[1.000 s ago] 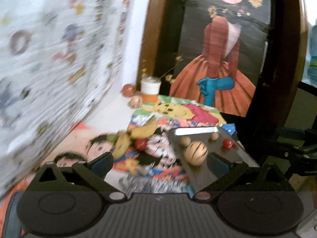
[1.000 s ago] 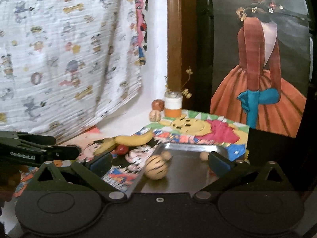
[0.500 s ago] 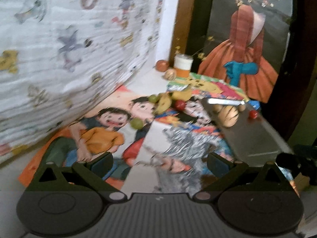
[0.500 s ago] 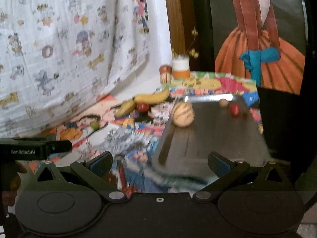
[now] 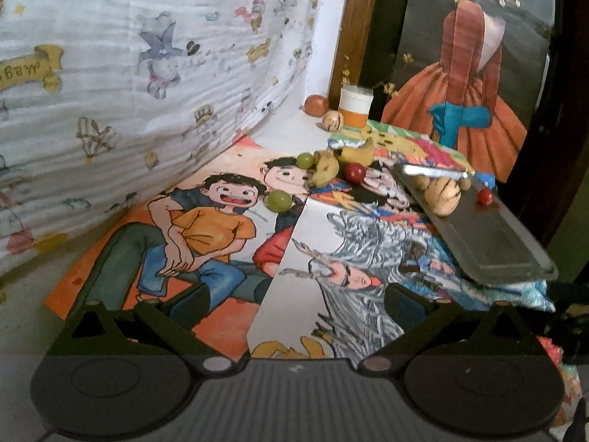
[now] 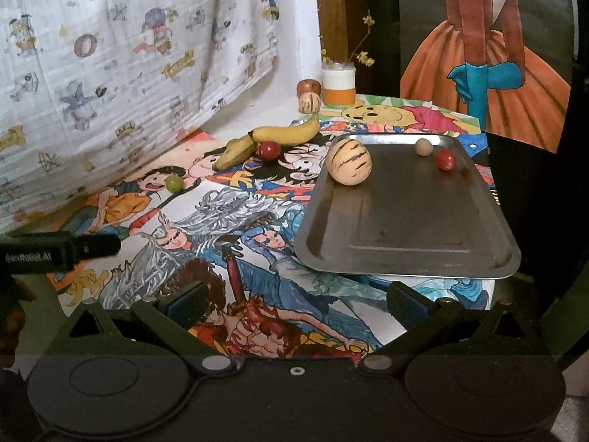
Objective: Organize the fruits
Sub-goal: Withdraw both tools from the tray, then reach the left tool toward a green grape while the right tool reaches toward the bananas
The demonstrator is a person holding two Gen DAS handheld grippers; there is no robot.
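A metal tray (image 6: 412,228) lies on the right of the table and holds a striped melon (image 6: 349,162), a small tan ball (image 6: 423,146) and a red fruit (image 6: 446,159). Left of it lie two bananas (image 6: 283,134), a red fruit (image 6: 268,150) and a green grape (image 6: 174,184). In the left wrist view the tray (image 5: 489,235), melon (image 5: 441,195), bananas (image 5: 324,169) and two green grapes (image 5: 279,200) show. My left gripper (image 5: 294,304) and right gripper (image 6: 294,302) are both open, empty and held back near the table's front.
Cartoon posters (image 6: 228,228) cover the table. A white and orange jar (image 6: 338,86), an apple (image 6: 309,86) and a small striped fruit (image 6: 309,102) stand at the back corner. A printed cloth (image 6: 110,55) hangs on the left. The left gripper's body (image 6: 55,250) shows at left.
Both grippers have pulled back and up from the fruits, so more of the table shows. The fruits and tray have not moved.
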